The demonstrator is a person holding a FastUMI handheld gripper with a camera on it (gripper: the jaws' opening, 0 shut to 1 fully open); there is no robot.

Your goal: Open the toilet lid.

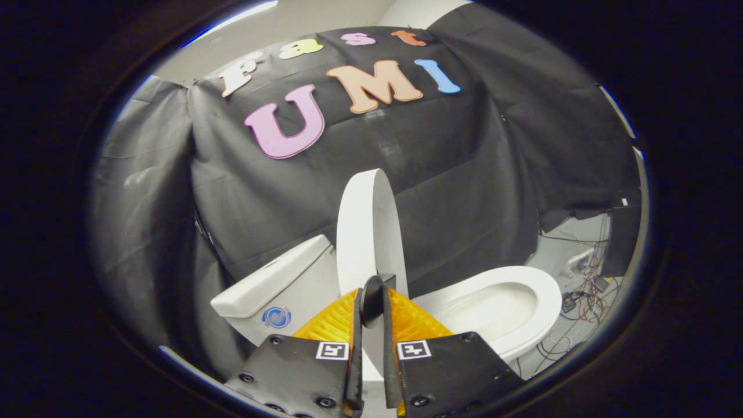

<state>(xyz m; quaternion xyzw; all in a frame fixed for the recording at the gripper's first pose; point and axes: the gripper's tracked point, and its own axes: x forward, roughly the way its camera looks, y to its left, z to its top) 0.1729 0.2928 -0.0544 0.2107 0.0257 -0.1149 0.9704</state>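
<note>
Gripper [372, 290] pinching the lid [367, 232] edge, fingers closed on it; lid standing nearly straight up just ahead, long side up and down, between tank [278, 284] and bowl [499, 302]; probably needs tipping back toward tank.

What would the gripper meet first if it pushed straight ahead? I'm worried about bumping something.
The raised toilet lid: the gripper is already shut on its edge, so it would press into it at once.

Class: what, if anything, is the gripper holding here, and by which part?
The gripper is shut on the toilet lid, pinching its rim edge-on; the lid stands raised near upright.
</note>
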